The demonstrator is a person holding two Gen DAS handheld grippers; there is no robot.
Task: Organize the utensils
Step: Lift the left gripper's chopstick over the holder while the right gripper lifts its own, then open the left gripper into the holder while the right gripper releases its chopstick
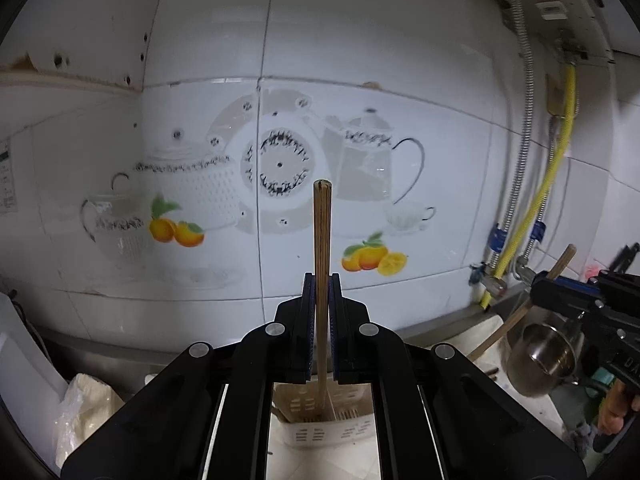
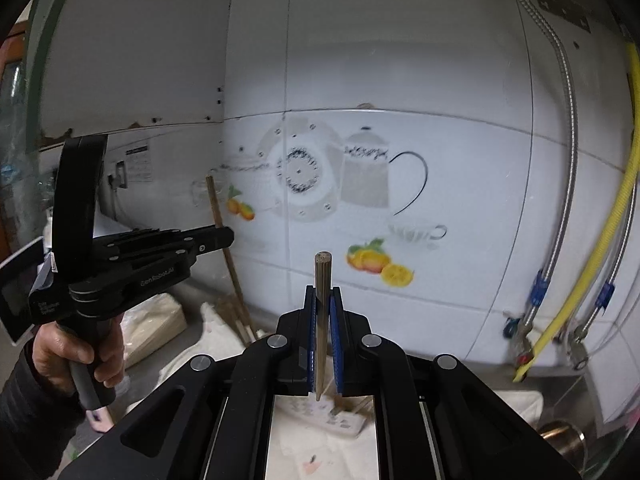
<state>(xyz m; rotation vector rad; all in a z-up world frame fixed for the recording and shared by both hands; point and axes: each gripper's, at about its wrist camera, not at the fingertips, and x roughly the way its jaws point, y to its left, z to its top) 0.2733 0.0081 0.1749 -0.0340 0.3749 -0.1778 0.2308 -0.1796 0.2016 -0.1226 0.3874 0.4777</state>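
My left gripper (image 1: 321, 280), fingers clenched on upright wooden chopsticks (image 1: 322, 236), their lower ends above the white slotted utensil holder (image 1: 320, 430) on the surface, my right gripper (image 2: 322, 294), fingers grasping a second upright chopstick bundle (image 2: 322, 276), tiled wall (image 1: 360, 40) behind.

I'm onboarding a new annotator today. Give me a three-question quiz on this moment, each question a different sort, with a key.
1. True or false: the left gripper is clamped on a chopstick.
2. Multiple choice: the right gripper holds A) a spoon B) a wooden chopstick C) nothing.
3. Fill in: below the left gripper stands a white slotted ____.

Key: 1 true; 2 B; 3 utensil holder.
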